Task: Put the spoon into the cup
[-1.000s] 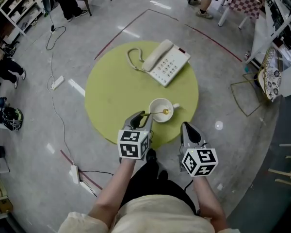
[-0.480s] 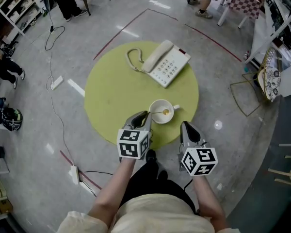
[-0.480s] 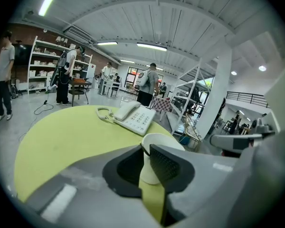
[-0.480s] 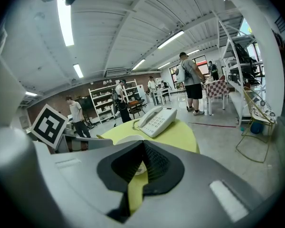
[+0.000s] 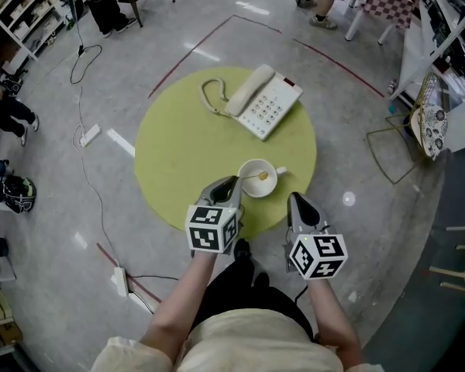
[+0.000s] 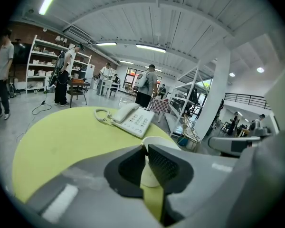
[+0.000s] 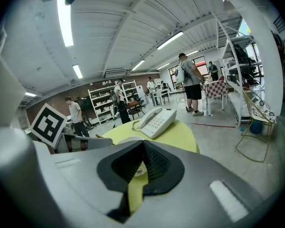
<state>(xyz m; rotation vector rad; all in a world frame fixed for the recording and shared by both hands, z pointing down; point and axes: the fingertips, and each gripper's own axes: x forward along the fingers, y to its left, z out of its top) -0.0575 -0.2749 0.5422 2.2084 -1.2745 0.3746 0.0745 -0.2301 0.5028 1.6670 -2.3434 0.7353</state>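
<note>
A white cup stands near the front edge of the round green table. The gold spoon lies in it, its bowl inside and its handle leaning over the rim toward my left gripper. That gripper's jaws are closing just left of the cup; in the left gripper view the left gripper has its tips together with nothing between them and the cup behind. My right gripper hangs at the table's edge, right of the cup, shut and empty, as the right gripper also appears in its own view.
A white desk telephone with a coiled cord lies at the table's far side. Cables and a power strip lie on the floor to the left. People stand by shelves and a checked table in the background.
The left gripper's jaws, spread wide beside the cup a second ago, have come together. The spoon stays in the cup. Neither hand has shifted.
</note>
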